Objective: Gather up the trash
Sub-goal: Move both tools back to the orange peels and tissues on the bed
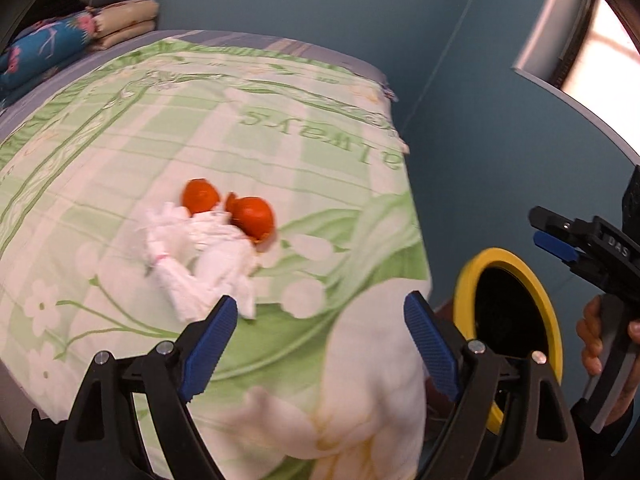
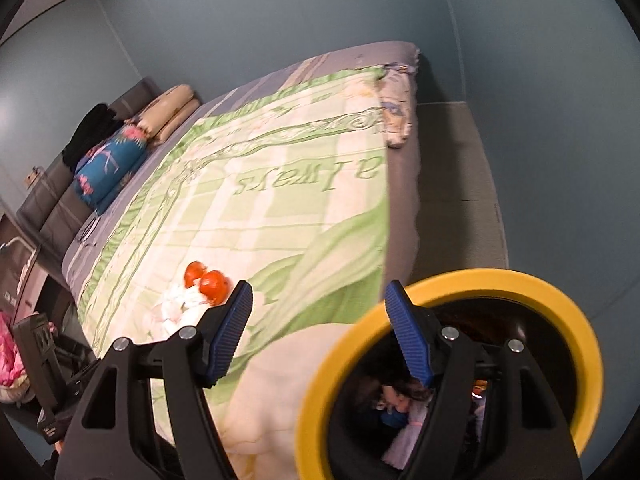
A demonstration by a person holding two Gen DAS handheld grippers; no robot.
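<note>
On the green flowered bedspread (image 1: pixel 168 128), near the foot corner of the bed, lie crumpled white tissues (image 1: pixel 200 256) with two pieces of orange peel (image 1: pixel 252 216) touching their far side. The left gripper (image 1: pixel 320 320) hangs above the bedspread just beside the tissues, its blue fingers spread wide and holding nothing. The right gripper (image 2: pixel 318 312) is also spread and empty, over the rim of the yellow-rimmed trash bin (image 2: pixel 560 292) that stands beside the bed's corner.
</note>
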